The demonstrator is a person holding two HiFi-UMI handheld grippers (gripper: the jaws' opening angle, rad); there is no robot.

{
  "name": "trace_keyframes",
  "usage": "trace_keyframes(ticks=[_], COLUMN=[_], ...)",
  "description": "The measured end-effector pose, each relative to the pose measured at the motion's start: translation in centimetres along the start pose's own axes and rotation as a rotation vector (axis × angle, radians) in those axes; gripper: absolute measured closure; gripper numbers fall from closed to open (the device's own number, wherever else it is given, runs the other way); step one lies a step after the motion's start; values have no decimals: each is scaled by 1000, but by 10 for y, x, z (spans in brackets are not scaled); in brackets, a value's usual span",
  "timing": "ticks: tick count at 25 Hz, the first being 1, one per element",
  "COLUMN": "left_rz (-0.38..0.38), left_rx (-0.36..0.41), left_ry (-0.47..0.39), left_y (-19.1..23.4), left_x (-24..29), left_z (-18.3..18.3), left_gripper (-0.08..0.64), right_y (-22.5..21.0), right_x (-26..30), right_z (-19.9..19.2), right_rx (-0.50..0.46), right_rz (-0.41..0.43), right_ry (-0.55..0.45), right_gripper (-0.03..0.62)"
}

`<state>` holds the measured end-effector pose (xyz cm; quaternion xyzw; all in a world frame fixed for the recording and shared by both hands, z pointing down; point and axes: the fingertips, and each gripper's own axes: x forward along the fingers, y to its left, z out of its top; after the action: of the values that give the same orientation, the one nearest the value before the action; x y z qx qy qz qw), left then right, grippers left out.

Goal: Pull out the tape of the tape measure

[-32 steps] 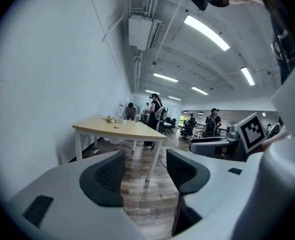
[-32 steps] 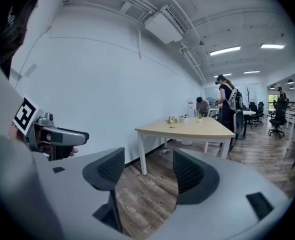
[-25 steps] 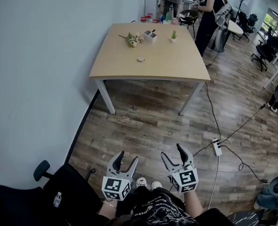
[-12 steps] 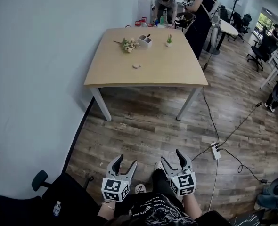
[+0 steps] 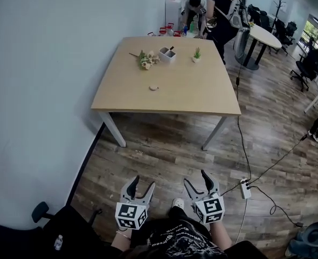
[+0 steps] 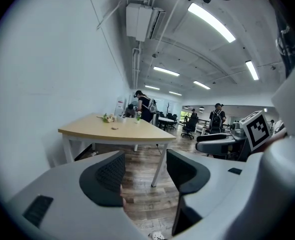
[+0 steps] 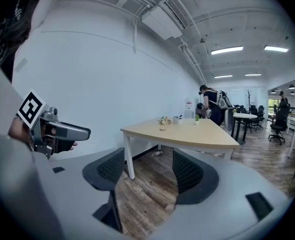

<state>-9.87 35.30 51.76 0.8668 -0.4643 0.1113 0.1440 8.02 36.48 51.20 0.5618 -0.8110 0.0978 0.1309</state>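
Observation:
A small round pale object (image 5: 154, 88), probably the tape measure, lies near the middle of the wooden table (image 5: 191, 99), far ahead of both grippers. It also shows as a tiny disc (image 6: 114, 128) in the left gripper view and as a similar disc (image 7: 162, 129) in the right gripper view. My left gripper (image 5: 143, 183) is held low over the wooden floor, open and with nothing in it. My right gripper (image 5: 195, 178) is beside it, also open with nothing in it. In the gripper views the left gripper (image 6: 145, 159) and the right gripper (image 7: 148, 166) both point toward the table.
Flowers (image 5: 145, 60), a white holder (image 5: 166, 53) and a small potted plant (image 5: 196, 54) stand at the table's far end. A power strip (image 5: 246, 188) with cables lies on the floor at right. A black chair (image 5: 51, 231) is at my lower left, and a person (image 5: 218, 7) stands behind the table.
The table sits a little lower in the head view as I step toward it. Both grippers stay open, side by side, in the same pose.

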Motion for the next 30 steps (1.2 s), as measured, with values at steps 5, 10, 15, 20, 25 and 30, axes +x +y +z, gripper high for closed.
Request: trace_keyframes(ticks=[5, 10, 15, 20, 25, 30], left_rz=[8, 50, 79, 85, 66, 20], left_rx=[7, -5, -15, -18, -23, -13], left_ry=[20, 31, 43, 49, 44, 48], left_y=[-19, -27, -26, -25, -15, 9], left_x=[55, 92, 112, 125, 149, 190], left_z=[10, 15, 19, 23, 29, 40], left_gripper=[307, 307, 307, 307, 307, 307], right_y=[-42, -67, -87, -97, -104, -116], right_x=[33, 55, 70, 82, 104, 141], right_z=[12, 13, 8, 8, 13, 19], right_rx=[-11, -18, -1, 4, 7, 10], right_rz=[67, 135, 150, 156, 158, 128], right_ry=[-3, 14, 29, 36, 39, 46], right_gripper=[288, 288, 288, 288, 288, 288])
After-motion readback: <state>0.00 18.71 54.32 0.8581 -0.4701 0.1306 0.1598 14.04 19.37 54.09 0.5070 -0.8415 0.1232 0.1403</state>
